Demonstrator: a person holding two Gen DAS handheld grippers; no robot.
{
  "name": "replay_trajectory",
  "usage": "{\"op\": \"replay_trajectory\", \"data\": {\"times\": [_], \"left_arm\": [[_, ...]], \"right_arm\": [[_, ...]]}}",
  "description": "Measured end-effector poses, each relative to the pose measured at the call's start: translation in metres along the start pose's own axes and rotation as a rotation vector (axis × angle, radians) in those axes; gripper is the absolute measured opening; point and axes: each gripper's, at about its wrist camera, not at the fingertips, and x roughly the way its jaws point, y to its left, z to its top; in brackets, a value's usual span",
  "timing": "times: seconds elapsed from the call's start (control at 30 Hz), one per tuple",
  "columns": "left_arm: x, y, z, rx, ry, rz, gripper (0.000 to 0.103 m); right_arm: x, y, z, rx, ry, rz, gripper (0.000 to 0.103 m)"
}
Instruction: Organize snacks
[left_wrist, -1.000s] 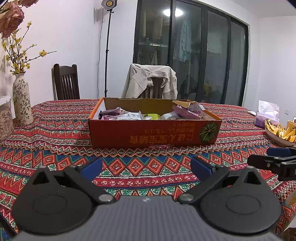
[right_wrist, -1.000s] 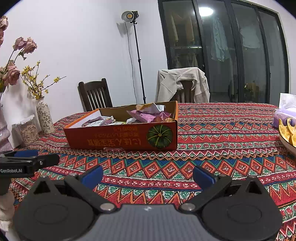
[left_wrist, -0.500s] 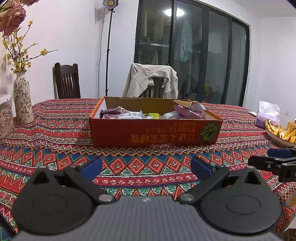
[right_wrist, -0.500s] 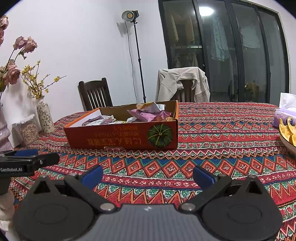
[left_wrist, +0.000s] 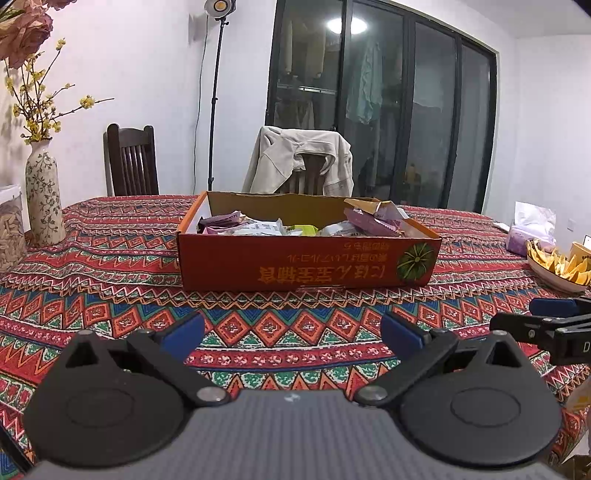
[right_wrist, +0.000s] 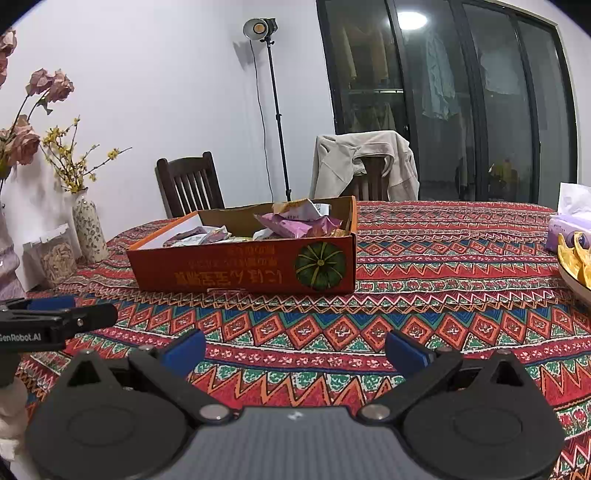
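Observation:
An orange cardboard box (left_wrist: 303, 264) (right_wrist: 243, 269) with a green pumpkin print stands mid-table. Inside lie several snack packets, among them purple ones (left_wrist: 369, 221) (right_wrist: 291, 225) and a white one (left_wrist: 258, 229). My left gripper (left_wrist: 291, 334) hovers open over the patterned cloth, well short of the box, nothing between its blue pads. The right gripper (right_wrist: 295, 347) is likewise open and empty, in front of the box's pumpkin corner. Each gripper's fingers show at the edge of the other's view.
A patterned tablecloth (left_wrist: 110, 258) covers the table. A flowered vase (left_wrist: 44, 203) and a clear jar (left_wrist: 9, 229) stand at the left. A bowl of yellow chips (left_wrist: 557, 264) and a purple tissue pack (left_wrist: 528, 229) sit at the right. Two chairs (left_wrist: 131, 162) stand behind.
Both grippers stay open and nearly still. The left view has drifted very slightly, the box sitting a touch higher in frame.

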Motion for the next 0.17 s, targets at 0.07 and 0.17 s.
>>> {"op": "replay_trajectory", "data": {"times": [0.07,0.17], "left_arm": [[0.0006,0.001,-0.0001,-0.005,0.003,-0.005,0.103],[0.0021,0.0011,-0.0007,-0.004,0.005,0.0,0.103]], "right_arm": [[0.0003,-0.0003,-0.0012,-0.001,0.002,0.0,0.103],[0.0013,-0.001,-0.0014,-0.001,0.008,0.002,0.103]]}}
